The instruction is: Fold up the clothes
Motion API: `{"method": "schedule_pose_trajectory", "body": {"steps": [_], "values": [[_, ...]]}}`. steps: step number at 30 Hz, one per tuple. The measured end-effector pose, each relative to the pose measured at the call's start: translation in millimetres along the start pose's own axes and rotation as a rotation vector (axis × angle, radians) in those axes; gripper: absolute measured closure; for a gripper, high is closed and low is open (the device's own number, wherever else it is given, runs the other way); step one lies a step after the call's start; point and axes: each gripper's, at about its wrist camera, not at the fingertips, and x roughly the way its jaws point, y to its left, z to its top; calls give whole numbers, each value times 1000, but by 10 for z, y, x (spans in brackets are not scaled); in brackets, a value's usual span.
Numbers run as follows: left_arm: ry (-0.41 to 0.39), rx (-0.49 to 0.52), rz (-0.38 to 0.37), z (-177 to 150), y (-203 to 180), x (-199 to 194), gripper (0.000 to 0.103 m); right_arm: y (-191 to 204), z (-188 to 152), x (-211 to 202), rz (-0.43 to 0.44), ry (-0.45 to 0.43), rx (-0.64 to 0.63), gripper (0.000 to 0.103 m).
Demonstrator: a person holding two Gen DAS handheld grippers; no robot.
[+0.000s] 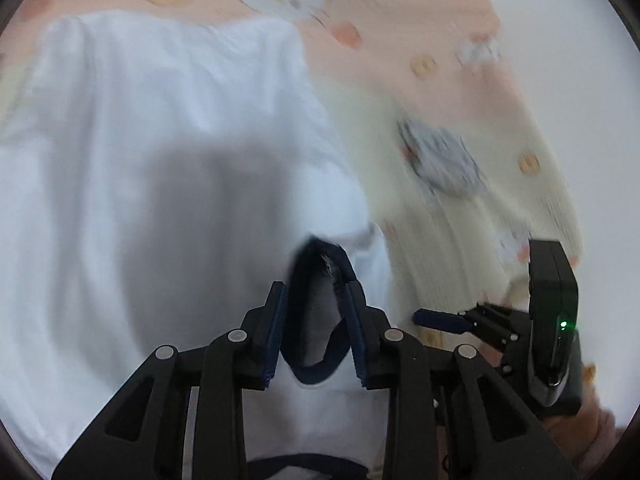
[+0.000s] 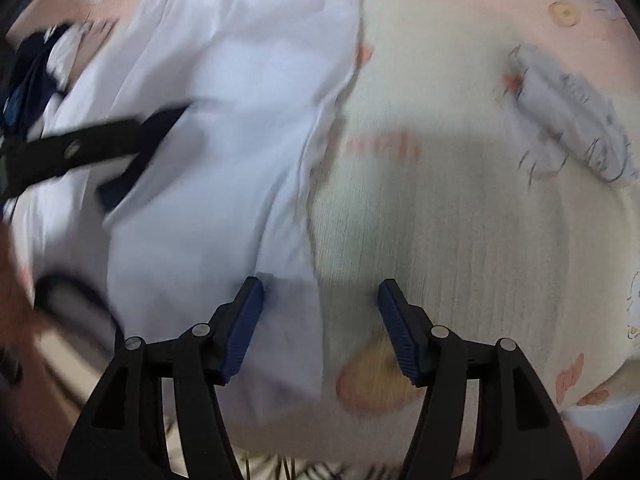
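Left wrist view: the left gripper [image 1: 318, 292] brackets the navy-trimmed cuff [image 1: 320, 344] of a smooth white shirt [image 1: 160, 120] on a ribbed cartoon-print sheet [image 1: 460, 220]; blur hides whether its pads press. Right wrist view: the right gripper [image 2: 320, 292] stands spread, unladen, straddling the shirt's edge.

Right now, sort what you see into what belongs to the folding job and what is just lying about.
Belongs to the job:
- white garment with navy trim
- left gripper, the navy trim between its fingers
- right gripper, open, straddling the garment's edge

Just lying about:
- cartoon-print bedsheet underneath; nothing else loose shows
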Motion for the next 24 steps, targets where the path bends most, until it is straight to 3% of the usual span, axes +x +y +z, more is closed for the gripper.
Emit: {"method": "schedule_pose_trajectory", "body": {"steps": [3, 8, 10, 12, 15, 19, 24], "values": [[43, 45, -39, -43, -69, 71, 73, -39, -93, -66, 16, 26, -37, 41], [56, 18, -128, 99, -25, 80, 73, -140, 181, -276, -39, -102, -2, 41], [57, 39, -94, 165, -55, 116, 73, -176, 344, -346, -66, -169, 24, 41], [28, 74, -7, 220, -79, 101, 73, -190, 481, -325, -68, -201, 43, 41], [-5, 90, 108, 282, -30, 37, 73, -186, 548, -147, -72, -201, 27, 41], [-14, 88, 106, 311, 10, -22, 74, -191, 449, 1, -60, -172, -4, 41], [70, 269, 161, 203, -213, 164, 74, -326, 333, -53, 6, -170, 53, 41]]}}
